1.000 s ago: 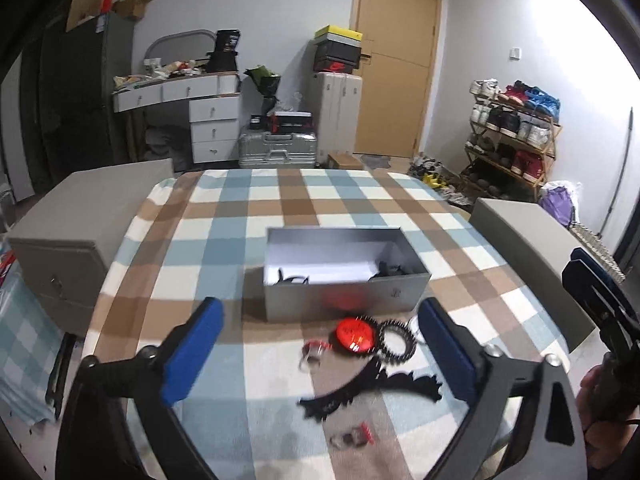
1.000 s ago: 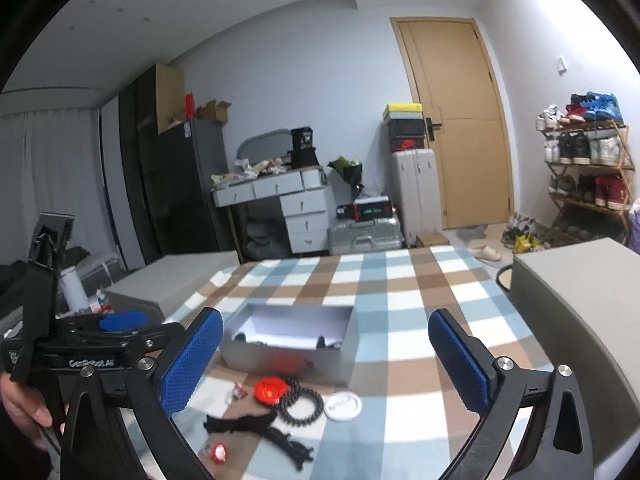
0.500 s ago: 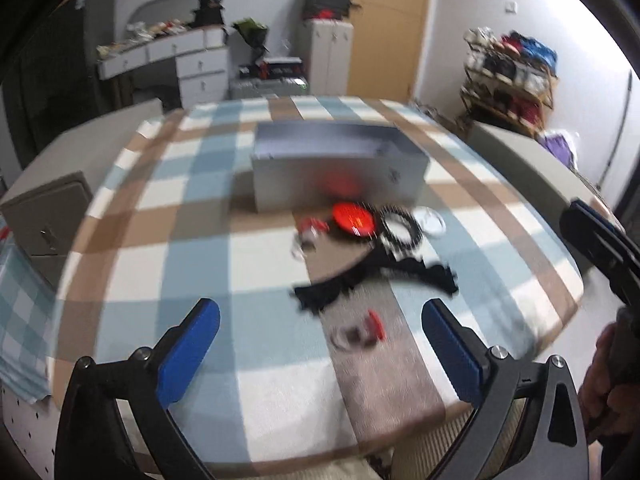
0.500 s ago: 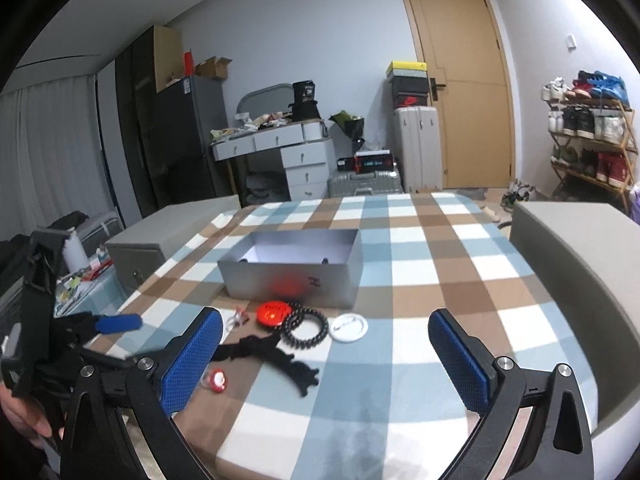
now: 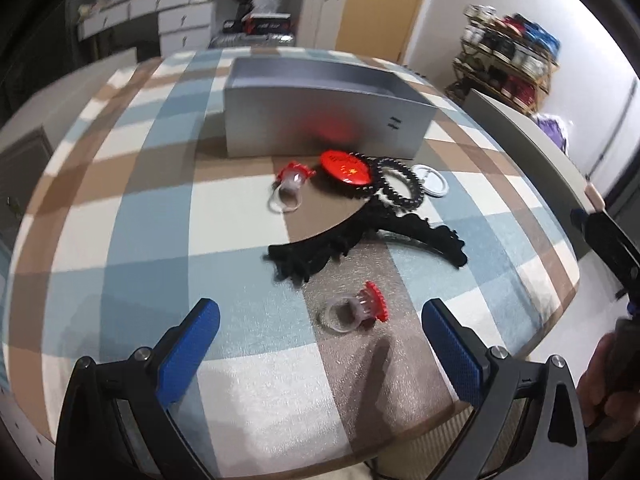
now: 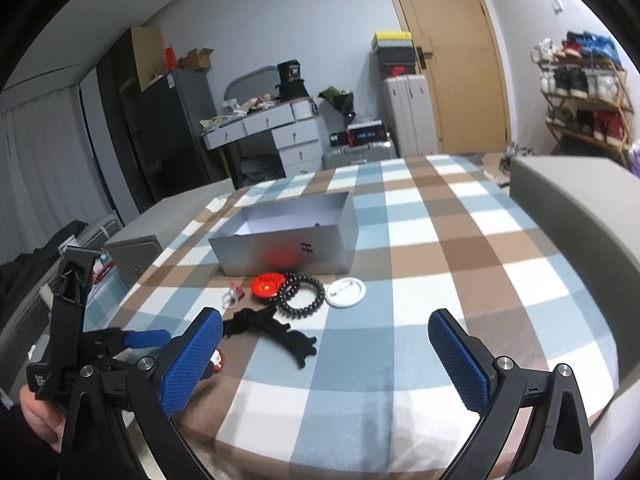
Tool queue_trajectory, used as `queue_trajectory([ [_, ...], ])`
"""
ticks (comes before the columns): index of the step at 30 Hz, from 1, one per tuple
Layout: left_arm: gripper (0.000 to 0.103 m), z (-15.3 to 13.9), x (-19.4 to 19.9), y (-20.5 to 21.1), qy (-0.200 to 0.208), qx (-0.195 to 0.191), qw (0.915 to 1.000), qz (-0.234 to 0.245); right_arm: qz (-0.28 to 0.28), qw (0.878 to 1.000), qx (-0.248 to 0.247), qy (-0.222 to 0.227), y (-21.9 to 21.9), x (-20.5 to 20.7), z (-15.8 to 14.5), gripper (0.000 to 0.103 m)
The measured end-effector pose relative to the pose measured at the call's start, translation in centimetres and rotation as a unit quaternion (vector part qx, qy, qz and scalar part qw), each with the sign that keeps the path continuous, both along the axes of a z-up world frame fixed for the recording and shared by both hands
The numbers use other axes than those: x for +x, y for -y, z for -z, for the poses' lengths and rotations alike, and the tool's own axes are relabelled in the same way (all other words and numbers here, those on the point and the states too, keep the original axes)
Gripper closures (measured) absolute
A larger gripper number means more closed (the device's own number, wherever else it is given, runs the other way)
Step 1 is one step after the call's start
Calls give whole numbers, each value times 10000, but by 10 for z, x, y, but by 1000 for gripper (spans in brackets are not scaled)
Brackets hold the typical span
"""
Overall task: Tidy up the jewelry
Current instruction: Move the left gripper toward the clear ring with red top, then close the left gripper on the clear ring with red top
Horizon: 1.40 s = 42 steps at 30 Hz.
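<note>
Grippers lower and closer over checked table

Left gripper spread wide, now nearer the red-topped ring; right gripper wide, empty. Beyond: black hair clip, red badge, silver box

A lived-in room of a home is shown, most likely a bedroom used also for storage. Beyond the right claw, a bench draped in a blue, brown and white checked cloth is seen. Farther off, a white chest of drawers heaped with clutter is set against the far wall, with hard-shell suitcases and stacked boxes beside a wooden door. To the right, a wooden rack filled with shoes is placed, and to the left a dark refrigerator and pale curtains are visible.
</note>
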<state>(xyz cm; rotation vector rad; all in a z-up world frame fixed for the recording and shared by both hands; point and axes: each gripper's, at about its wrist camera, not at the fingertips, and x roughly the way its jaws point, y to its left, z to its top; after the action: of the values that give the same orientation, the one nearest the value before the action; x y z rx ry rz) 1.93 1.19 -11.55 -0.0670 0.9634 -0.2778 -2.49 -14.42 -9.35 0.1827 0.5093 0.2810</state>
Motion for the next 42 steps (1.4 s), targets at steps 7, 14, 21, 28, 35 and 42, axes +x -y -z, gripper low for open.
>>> queue_trajectory([
  [7, 4, -2, -5, 1, -96, -229, 9997, -6, -172, 9995, 238, -84, 1, 1, 4, 0],
  [14, 11, -3, -4, 9, -106, -290, 9990, 323, -657, 9975, 239, -119, -12, -1, 7, 0],
  [21, 66, -6, -5, 17, -176, 349, 9989, 255, -607, 9978, 228, -135, -12, -1, 5, 0],
  [28, 100, -8, -8, 12, -190, 377, 9983, 401, -672, 9975, 85, -224, -19, 0, 5, 0],
  [35, 100, -14, -9, 7, 4, 271, 9987, 421, -646, 9973, 101, -344, -23, 6, 7, 0],
  [42, 100, -22, -21, -14, 269, 389, 9985, 283, -935, 9935, 316, -561, -32, 19, 7, 0],
])
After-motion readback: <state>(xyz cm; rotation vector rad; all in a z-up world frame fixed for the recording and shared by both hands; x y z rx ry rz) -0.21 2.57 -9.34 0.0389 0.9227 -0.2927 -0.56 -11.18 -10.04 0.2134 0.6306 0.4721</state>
